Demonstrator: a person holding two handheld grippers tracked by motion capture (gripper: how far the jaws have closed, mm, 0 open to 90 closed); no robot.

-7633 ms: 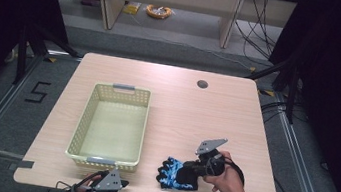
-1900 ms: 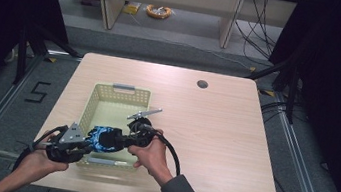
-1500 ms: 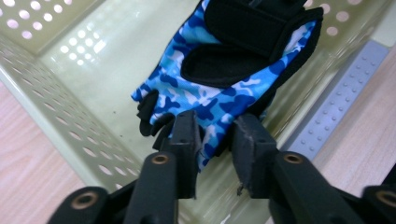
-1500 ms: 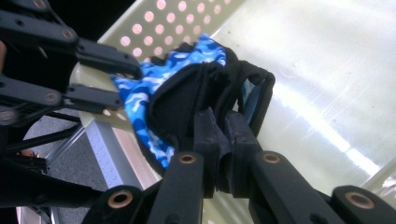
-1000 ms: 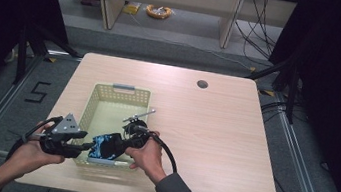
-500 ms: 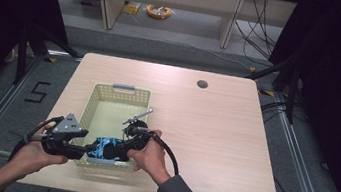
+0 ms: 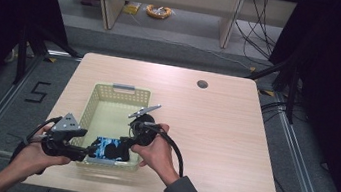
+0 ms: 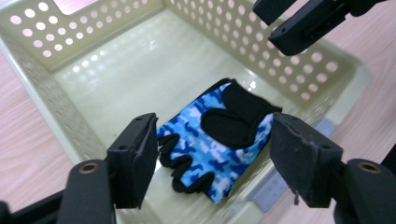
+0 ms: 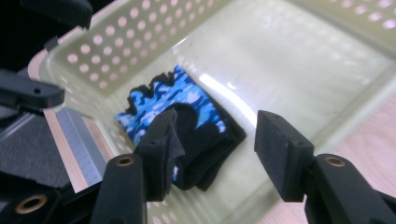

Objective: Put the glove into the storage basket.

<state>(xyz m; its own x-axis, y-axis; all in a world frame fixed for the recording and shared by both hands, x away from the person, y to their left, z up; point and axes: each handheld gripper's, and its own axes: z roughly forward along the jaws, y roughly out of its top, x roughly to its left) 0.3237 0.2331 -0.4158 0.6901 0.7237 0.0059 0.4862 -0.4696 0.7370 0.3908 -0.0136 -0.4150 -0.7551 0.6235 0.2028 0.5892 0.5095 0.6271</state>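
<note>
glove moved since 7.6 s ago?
Yes. The blue camouflage fingerless glove lay on the bare tabletop right of the pale yellow perforated plastic basket; now it lies inside the basket's near end.

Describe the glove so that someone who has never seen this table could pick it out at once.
On the light wooden table stands a pale yellow perforated plastic basket. At its near end, on the floor of the basket, lies a fingerless fabric glove in blue camouflage with a black palm patch. It is the sole object inside, bright against the plain plastic.
</note>
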